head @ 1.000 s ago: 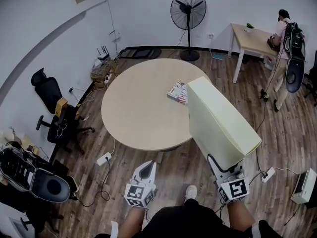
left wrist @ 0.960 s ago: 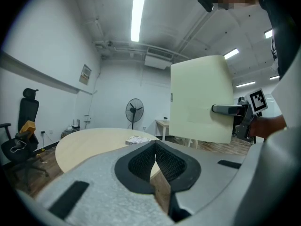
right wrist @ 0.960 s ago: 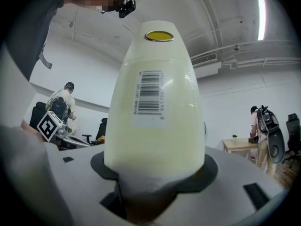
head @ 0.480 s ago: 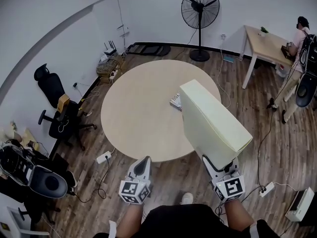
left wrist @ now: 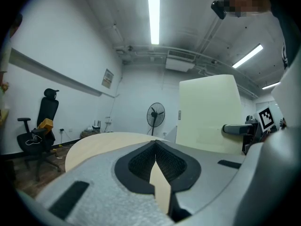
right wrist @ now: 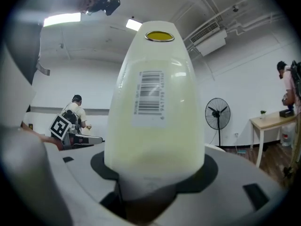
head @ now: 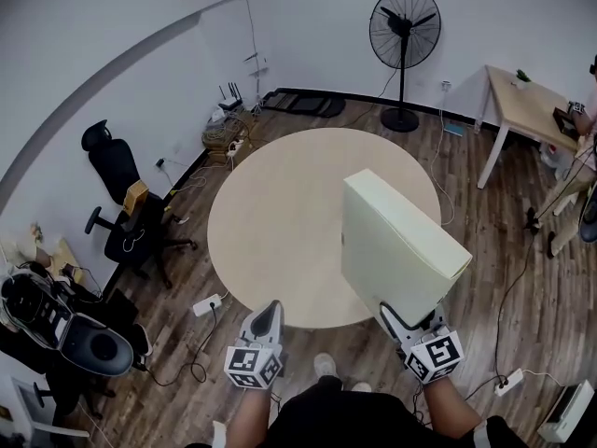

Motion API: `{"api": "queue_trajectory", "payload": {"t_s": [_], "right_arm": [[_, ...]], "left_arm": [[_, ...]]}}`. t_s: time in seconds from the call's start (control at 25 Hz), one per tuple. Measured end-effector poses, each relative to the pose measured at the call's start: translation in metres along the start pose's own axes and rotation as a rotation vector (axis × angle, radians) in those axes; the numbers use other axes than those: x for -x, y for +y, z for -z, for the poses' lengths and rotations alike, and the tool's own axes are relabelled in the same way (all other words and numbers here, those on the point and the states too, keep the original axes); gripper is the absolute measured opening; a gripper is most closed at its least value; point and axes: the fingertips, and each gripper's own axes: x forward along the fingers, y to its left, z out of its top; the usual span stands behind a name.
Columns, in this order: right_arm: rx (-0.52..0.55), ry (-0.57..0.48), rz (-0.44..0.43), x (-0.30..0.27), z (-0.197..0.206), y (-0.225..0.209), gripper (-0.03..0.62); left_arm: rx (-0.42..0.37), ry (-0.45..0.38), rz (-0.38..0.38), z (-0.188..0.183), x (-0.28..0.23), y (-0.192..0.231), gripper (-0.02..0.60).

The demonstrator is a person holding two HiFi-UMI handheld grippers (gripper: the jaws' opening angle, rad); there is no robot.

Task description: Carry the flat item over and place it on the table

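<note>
- Clamped in the jaws of the right gripper (head: 409, 317) by its near end: the flat item (head: 396, 241), a thick pale-yellow slab, tilted up and away from the holder.
- Seen in the right gripper view as a narrow edge with a barcode label (right wrist: 149, 99), filling the gap between the jaws.
- Held in the air, covering the right part of the round table (head: 280, 222) in the head view; not resting on it.
- Left gripper (head: 269, 312) low beside the table's near edge, jaws together with nothing in them.
- Bare table top across the visible left and middle.
- On the wooden floor (head: 504, 259) near the table's near-left edge: a white power strip (head: 207, 303) with trailing cable.
- Further left: a black office chair (head: 126, 208).
- Beyond the table: a standing fan (head: 403, 34) by the wall.
- Far right: a small side table (head: 534, 110), and a person (head: 578, 171) partly cut off at the picture's edge.
</note>
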Motion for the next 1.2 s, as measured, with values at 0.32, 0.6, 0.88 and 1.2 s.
{"api": "queue_trajectory", "payload": {"t_s": [0.32, 0.6, 0.88, 1.2], "right_arm": [[-0.237, 0.059, -0.232, -0.081, 0.023, 0.019, 0.296], [-0.493, 0.186, -0.387, -0.145, 0.064, 0.032, 0.296], [-0.812, 0.32, -0.503, -0.189, 0.106, 0.033, 0.298], [-0.997, 0.46, -0.6, -0.228, 0.146, 0.025, 0.299]], "left_arm": [[-0.091, -0.021, 0.006, -0.022, -0.047, 0.043, 0.002], [-0.073, -0.003, 0.008, -0.02, -0.068, 0.091, 0.002], [-0.028, 0.032, -0.009, -0.003, -0.07, 0.124, 0.002], [0.013, 0.078, -0.055, 0.015, -0.076, 0.143, 0.002]]}}
